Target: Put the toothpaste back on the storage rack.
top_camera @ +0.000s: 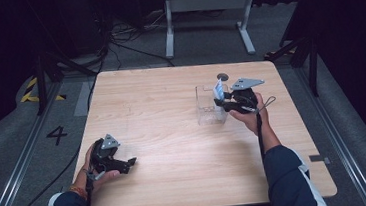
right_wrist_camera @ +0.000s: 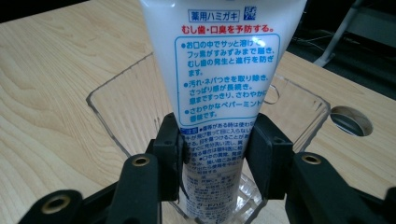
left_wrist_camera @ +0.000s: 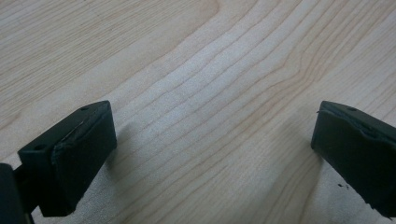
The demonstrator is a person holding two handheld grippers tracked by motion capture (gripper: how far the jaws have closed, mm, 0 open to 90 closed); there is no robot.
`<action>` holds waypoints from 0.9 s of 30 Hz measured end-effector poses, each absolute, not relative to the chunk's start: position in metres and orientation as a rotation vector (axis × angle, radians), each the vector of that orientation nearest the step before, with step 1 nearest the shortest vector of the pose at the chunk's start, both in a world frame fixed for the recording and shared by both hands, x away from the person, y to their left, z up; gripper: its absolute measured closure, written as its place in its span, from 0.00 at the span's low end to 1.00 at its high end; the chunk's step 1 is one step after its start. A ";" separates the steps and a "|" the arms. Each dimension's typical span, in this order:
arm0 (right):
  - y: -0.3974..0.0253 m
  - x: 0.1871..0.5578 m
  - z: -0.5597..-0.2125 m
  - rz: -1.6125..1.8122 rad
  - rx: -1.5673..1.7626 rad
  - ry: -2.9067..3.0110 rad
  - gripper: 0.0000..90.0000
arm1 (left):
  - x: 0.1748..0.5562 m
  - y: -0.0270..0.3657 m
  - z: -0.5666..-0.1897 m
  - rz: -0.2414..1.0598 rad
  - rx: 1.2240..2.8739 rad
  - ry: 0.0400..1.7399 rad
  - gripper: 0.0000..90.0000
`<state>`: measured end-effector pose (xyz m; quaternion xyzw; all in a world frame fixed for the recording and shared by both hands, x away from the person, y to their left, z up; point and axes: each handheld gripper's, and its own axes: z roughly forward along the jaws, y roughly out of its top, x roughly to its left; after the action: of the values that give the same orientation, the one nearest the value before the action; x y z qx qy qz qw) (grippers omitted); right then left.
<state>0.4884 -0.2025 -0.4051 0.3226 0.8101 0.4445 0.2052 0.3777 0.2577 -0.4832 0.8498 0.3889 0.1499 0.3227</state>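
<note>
Toothpaste tube (right_wrist_camera: 224, 70): white squeeze tube with blue and red print, clamped by right gripper (right_wrist_camera: 217, 151), standing upright in clear container (right_wrist_camera: 116, 116); in high view at about 2 o'clock on table.
Left gripper (top_camera: 126, 164): nearest, at 8 o'clock of table (top_camera: 173, 134), low over the wood, jaws spread wide, nothing between them; left gripper view shows bare wood grain between the pads (left_wrist_camera: 77, 158).
Right gripper state: jaws closed on lower body of tube, one pad each side, tube's flat face toward the camera.
Right hand (top_camera: 250, 114): holds gripper just at 3 o'clock of container.
Container: clear plastic, open top, rigid-looking thin walls, tube's lower end inside it near the base.
Handling (judged): tube light, soft-walled, dents under squeeze; glossy skin likely slippery; grip mid to lower body across the width, moderate force. Container light, may tip or slide if the tube drags on its wall.
Far: round hole (right_wrist_camera: 351, 120) in tabletop beyond container, 12 o'clock side.
</note>
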 end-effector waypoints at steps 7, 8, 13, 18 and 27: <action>-0.198 0.489 -0.410 1.194 0.901 2.295 0.61 | 0.378 0.258 -0.483 0.394 2.231 1.020 0.01; -0.198 0.489 -0.410 1.203 0.908 2.290 0.61 | 0.378 0.258 -0.483 0.393 2.231 1.021 0.01; -0.198 0.489 -0.410 1.211 0.917 2.289 0.57 | 0.378 0.258 -0.483 0.394 2.231 1.021 0.01; -0.197 0.489 -0.409 1.218 0.919 2.286 0.49 | 0.378 0.258 -0.483 0.393 2.230 1.022 0.01; -0.197 0.484 -0.402 1.198 0.931 2.269 0.39 | 0.378 0.258 -0.483 0.393 2.230 1.022 0.01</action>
<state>0.4842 -0.1965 -0.4017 0.3339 0.8138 0.4295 0.2045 0.3776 0.2576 -0.4833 0.8496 0.3892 0.1499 0.3228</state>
